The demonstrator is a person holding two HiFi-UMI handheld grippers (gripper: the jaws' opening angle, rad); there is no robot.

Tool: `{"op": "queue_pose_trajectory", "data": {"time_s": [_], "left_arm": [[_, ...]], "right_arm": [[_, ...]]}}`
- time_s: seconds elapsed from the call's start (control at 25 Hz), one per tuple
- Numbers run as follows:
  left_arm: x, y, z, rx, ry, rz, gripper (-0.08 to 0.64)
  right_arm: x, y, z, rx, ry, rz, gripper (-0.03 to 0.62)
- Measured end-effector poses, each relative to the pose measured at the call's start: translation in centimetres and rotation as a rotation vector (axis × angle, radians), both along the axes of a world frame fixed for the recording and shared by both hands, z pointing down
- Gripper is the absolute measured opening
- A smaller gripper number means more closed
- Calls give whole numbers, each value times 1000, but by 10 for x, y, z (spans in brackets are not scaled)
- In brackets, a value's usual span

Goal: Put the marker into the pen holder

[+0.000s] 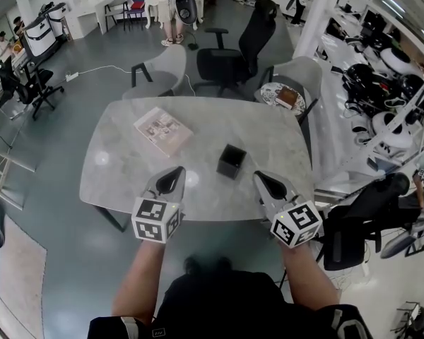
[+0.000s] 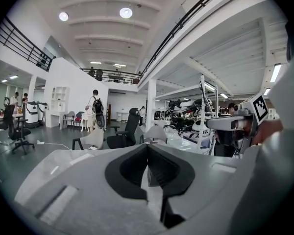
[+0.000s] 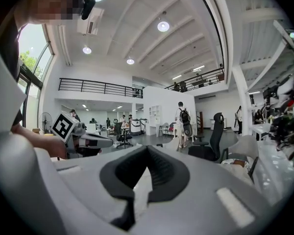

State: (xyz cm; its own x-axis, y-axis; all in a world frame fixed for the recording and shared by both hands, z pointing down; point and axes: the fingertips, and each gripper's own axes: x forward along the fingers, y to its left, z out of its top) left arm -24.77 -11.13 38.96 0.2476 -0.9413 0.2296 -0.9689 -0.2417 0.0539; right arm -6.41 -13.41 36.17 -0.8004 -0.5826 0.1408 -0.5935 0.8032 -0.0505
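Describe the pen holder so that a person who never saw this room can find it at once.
Find the pale grey table in the middle of the room. A little right of its centre stands the pen holder. It is a small, black, square box standing upright, while the booklet to its left lies flat and is light in colour.
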Motion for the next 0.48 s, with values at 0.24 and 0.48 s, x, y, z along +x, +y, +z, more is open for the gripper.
{"op": "queue_pose_trajectory", "data": {"time_s": [0.24, 0.48], "left_arm": [[-8, 4, 3, 2, 13, -31, 11], [-13, 8, -8, 10, 4, -24, 11]], "right_arm": [[-6, 1, 2, -4, -10, -17, 2], [-11, 3, -4, -1, -17, -8, 2]]}}
